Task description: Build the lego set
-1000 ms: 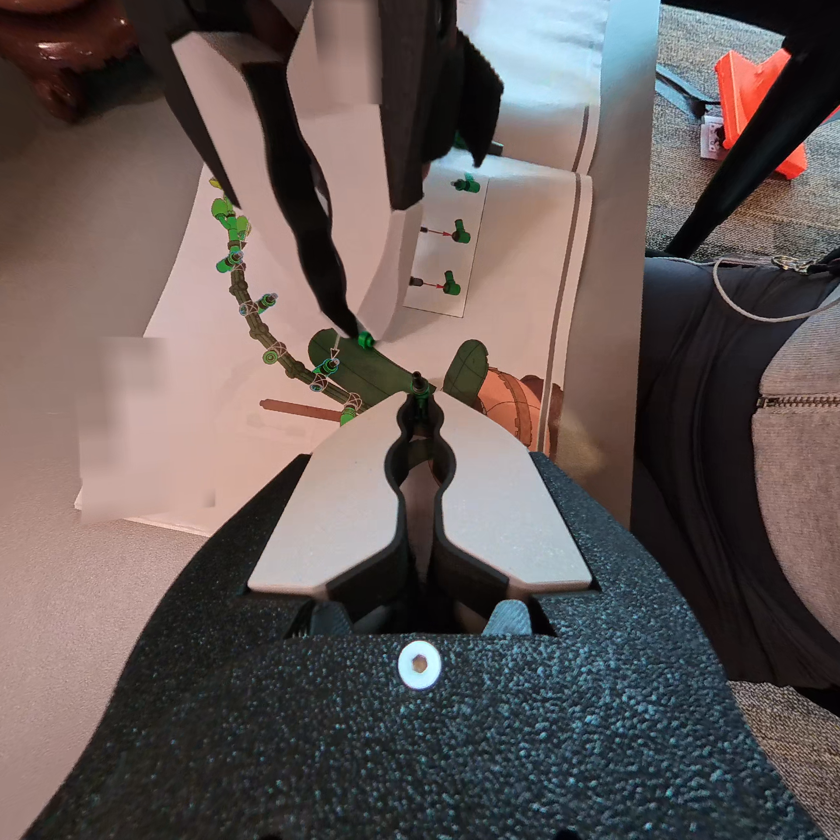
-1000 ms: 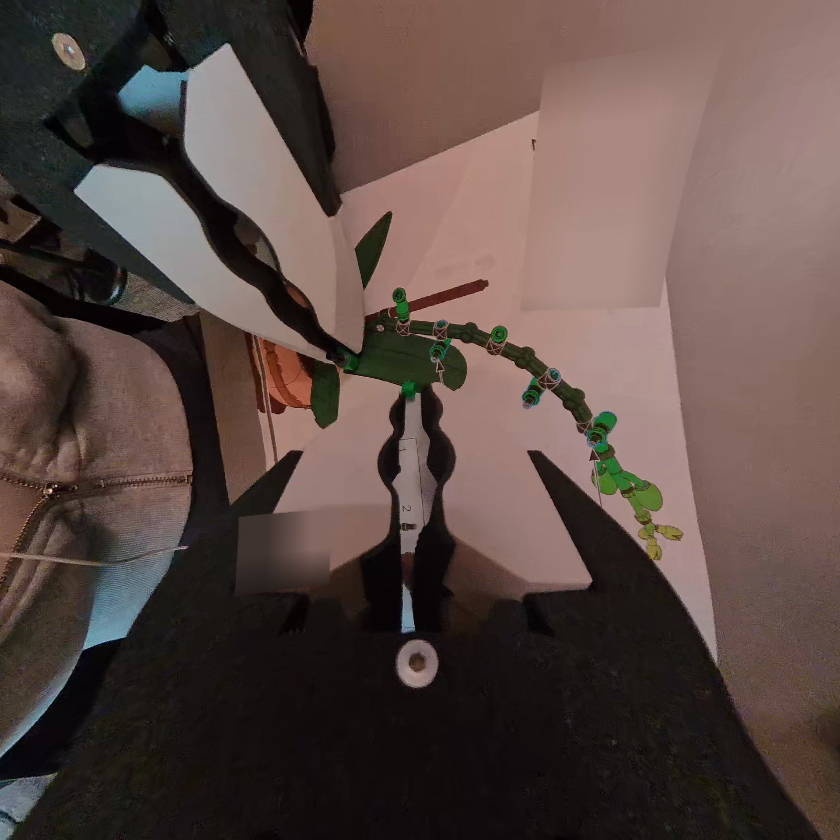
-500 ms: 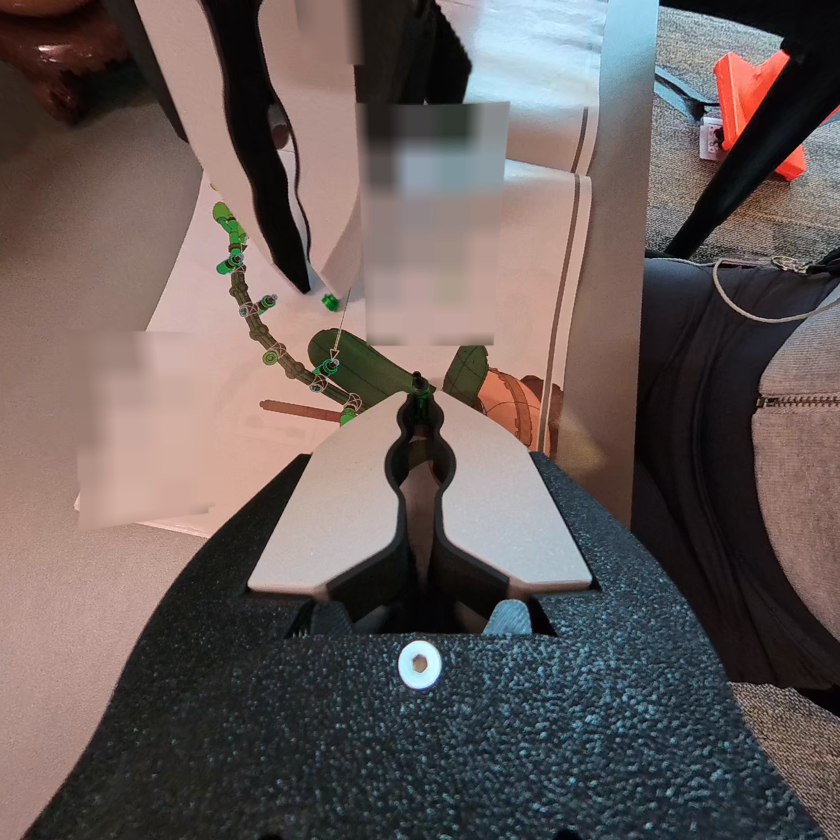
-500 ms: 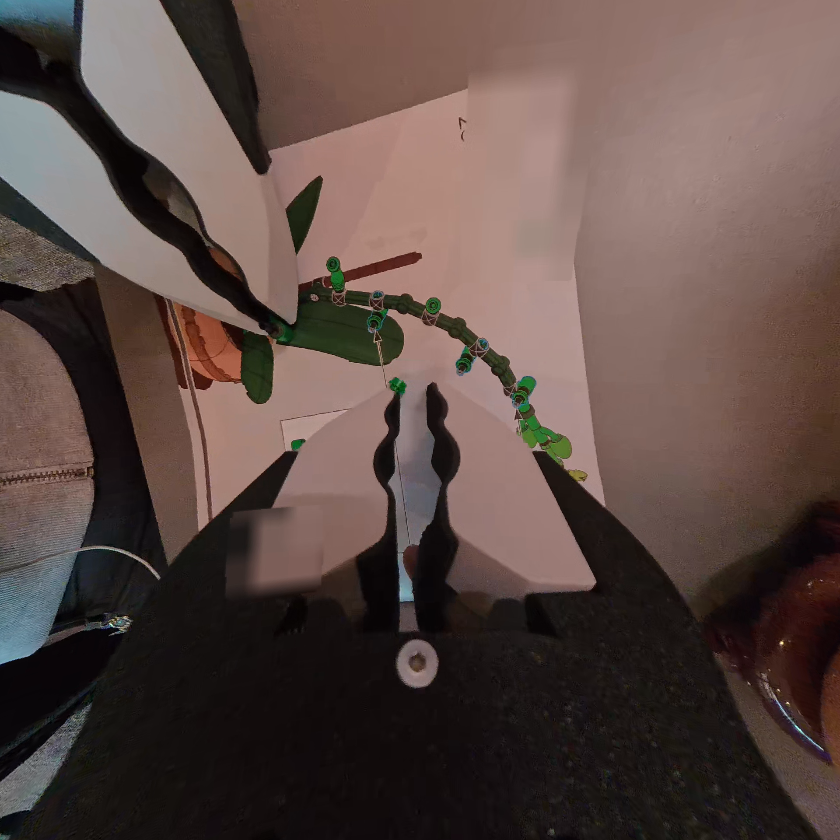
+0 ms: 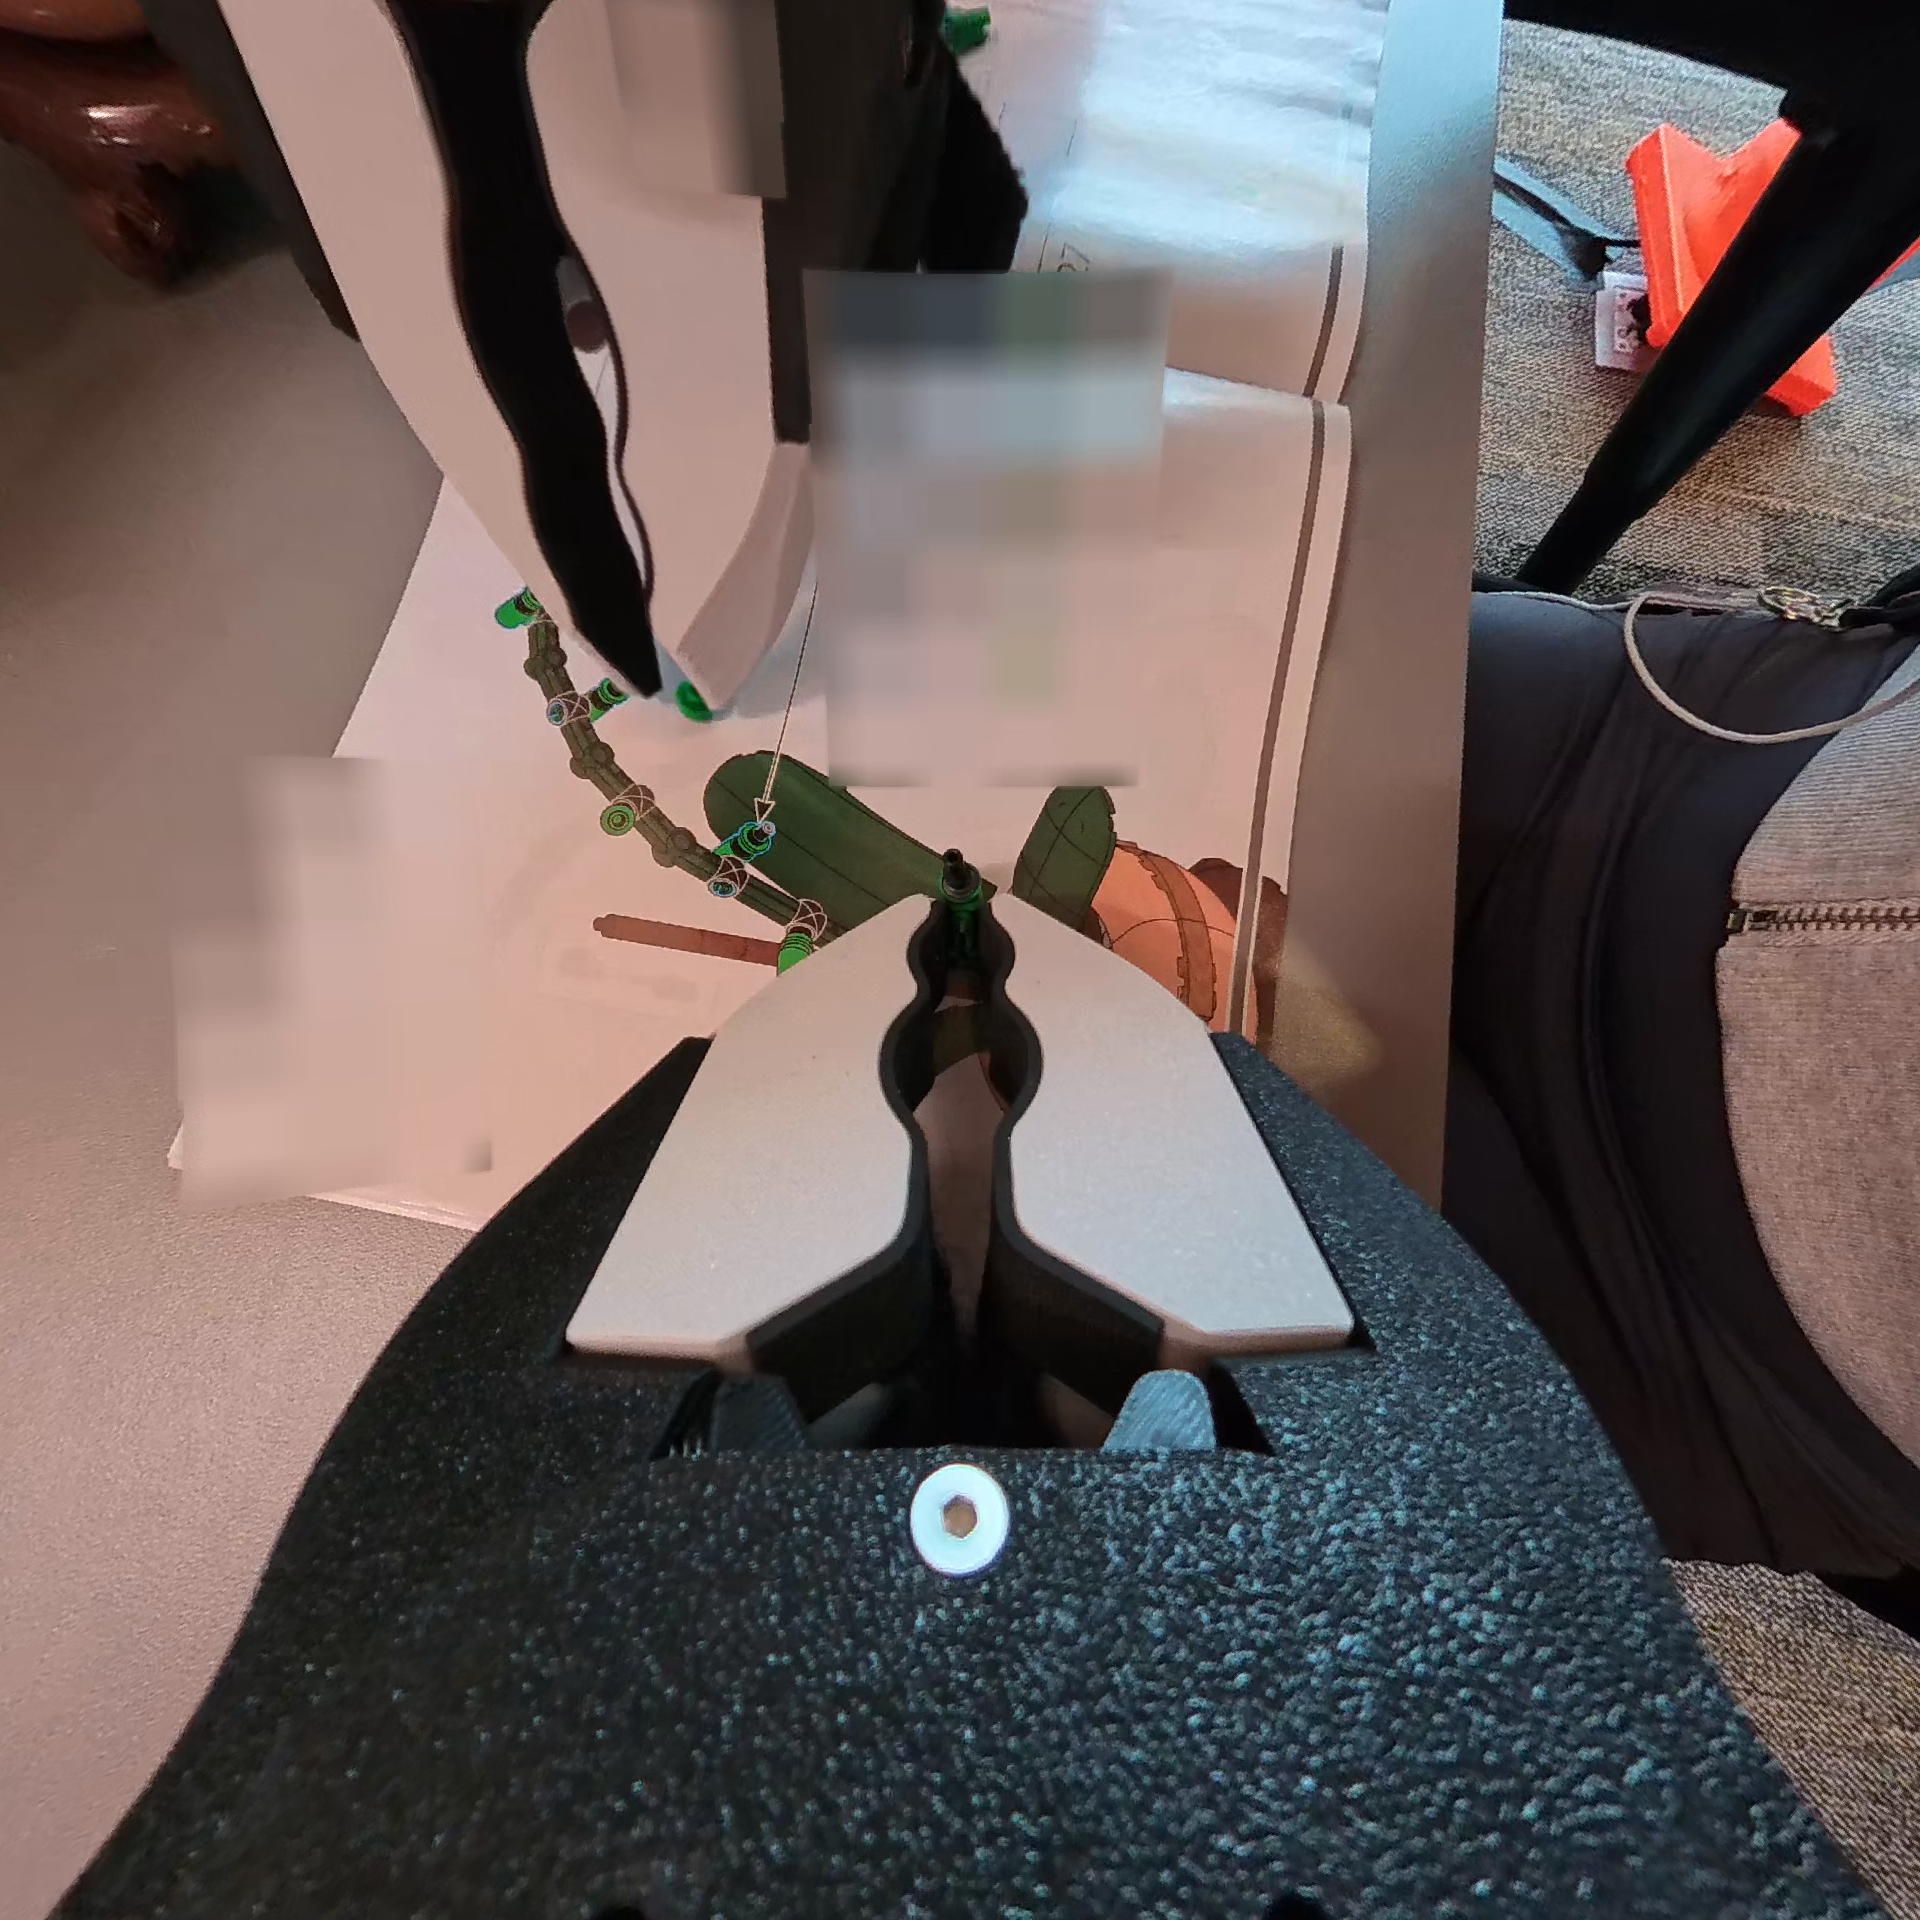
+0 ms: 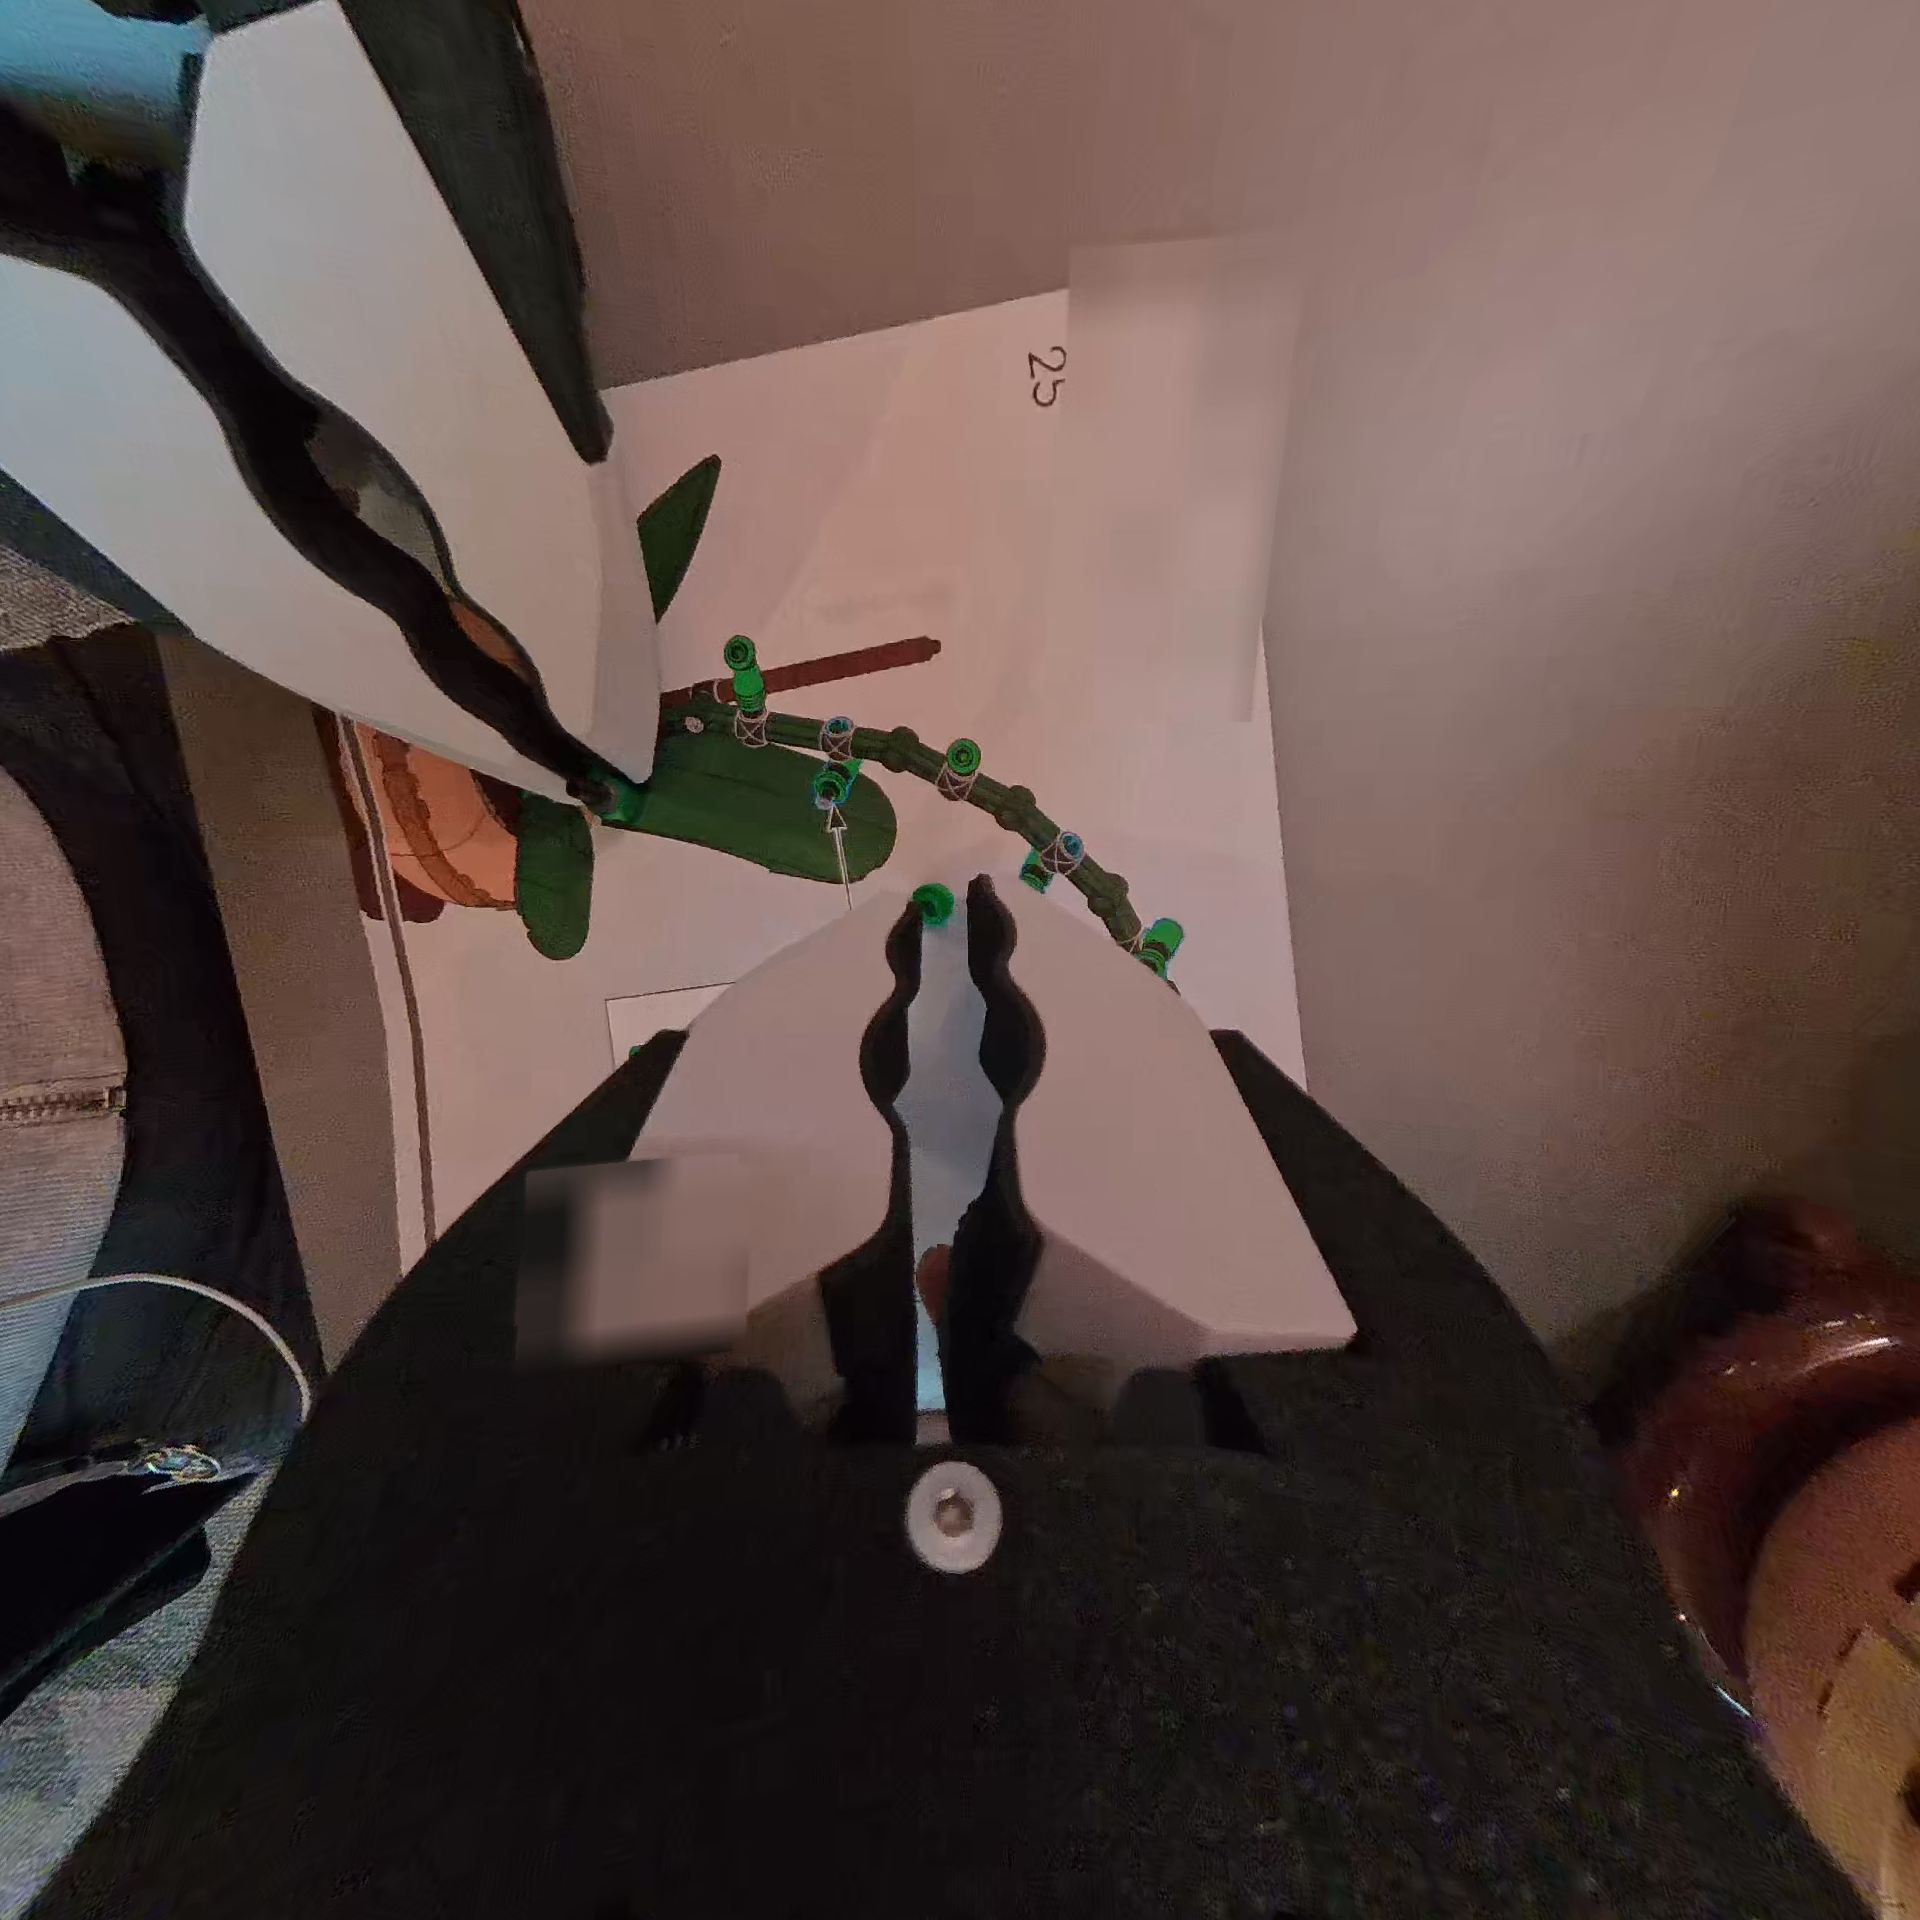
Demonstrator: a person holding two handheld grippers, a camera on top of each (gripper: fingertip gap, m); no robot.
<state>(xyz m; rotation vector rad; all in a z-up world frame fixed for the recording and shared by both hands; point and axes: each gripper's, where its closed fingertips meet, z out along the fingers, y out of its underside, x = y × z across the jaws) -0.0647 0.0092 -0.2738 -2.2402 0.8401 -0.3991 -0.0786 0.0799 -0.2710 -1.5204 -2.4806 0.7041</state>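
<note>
right gripper (image 6: pixel 945 904) has drawn back from printed leaf (image 6: pixel 748 810) | jaws slightly apart, green stud (image 6: pixel 932 900) at one fingertip | left gripper (image 5: pixel 958 914) clamps green-black pin (image 5: pixel 956 883), axis pointing at leaf | page (image 6: pixel 1143 623) bare beyond

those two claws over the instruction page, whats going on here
A person holds a claw in each hand over an open instruction booklet printed with a green plant drawing. The left claw is shut on a thin green and black pin piece, its tip poking out past the fingertips. The right claw hangs just above the page with a tiny green stud at its left fingertip; the other fingertip stands apart from it.
</note>
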